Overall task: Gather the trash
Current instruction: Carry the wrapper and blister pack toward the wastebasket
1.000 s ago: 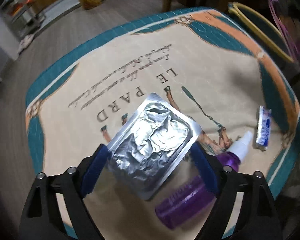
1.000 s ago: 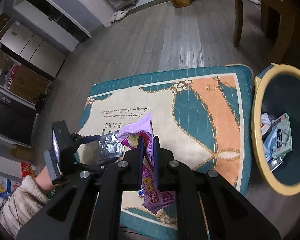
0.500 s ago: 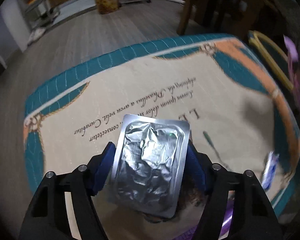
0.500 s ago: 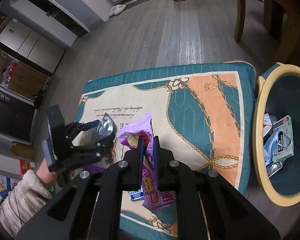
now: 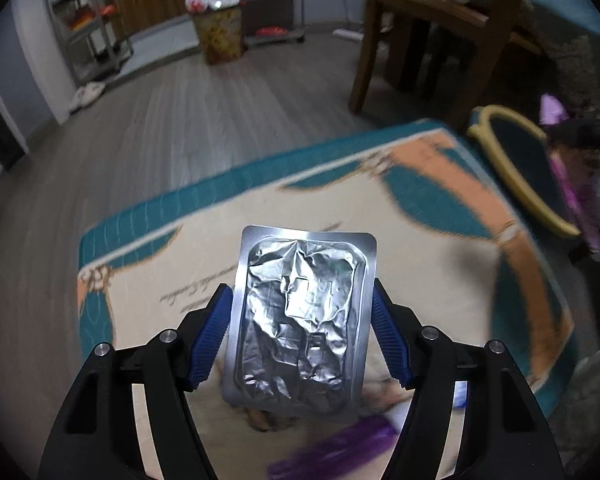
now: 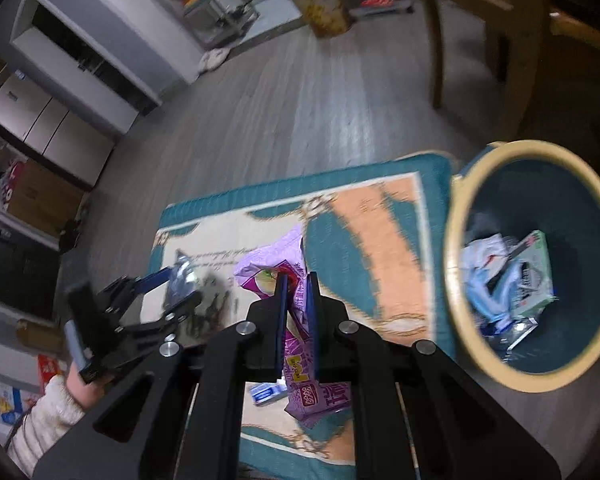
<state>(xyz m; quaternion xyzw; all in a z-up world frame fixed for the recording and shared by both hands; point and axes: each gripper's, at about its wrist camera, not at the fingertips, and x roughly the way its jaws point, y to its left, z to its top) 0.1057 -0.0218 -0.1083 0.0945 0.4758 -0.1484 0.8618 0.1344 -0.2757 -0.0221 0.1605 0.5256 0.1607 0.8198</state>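
My left gripper (image 5: pixel 302 320) is shut on a silver foil blister pack (image 5: pixel 300 320), held upright above the patterned mat (image 5: pixel 440 248). It also shows in the right wrist view (image 6: pixel 156 284) with the pack (image 6: pixel 182 276). My right gripper (image 6: pixel 296 280) is shut on a purple snack wrapper (image 6: pixel 276 264) that hangs below the fingers, above the mat (image 6: pixel 372 240). The yellow-rimmed teal bin (image 6: pixel 456 240) stands right of the mat and holds several pieces of trash. In the left wrist view the bin (image 5: pixel 500 160) is at the far right, with the purple wrapper (image 5: pixel 568 184) beside it.
A purple spray bottle (image 5: pixel 332 452) lies on the mat below the left gripper. A small blue-and-white packet (image 6: pixel 266 392) lies on the mat near its front edge. Wooden chair legs (image 5: pixel 364 60) stand behind the mat. A patterned basket (image 5: pixel 220 36) stands on the far floor.
My left gripper has lifted the blister pack off the mat and tilted up. My right gripper with the purple wrapper has moved nearer to the bin.
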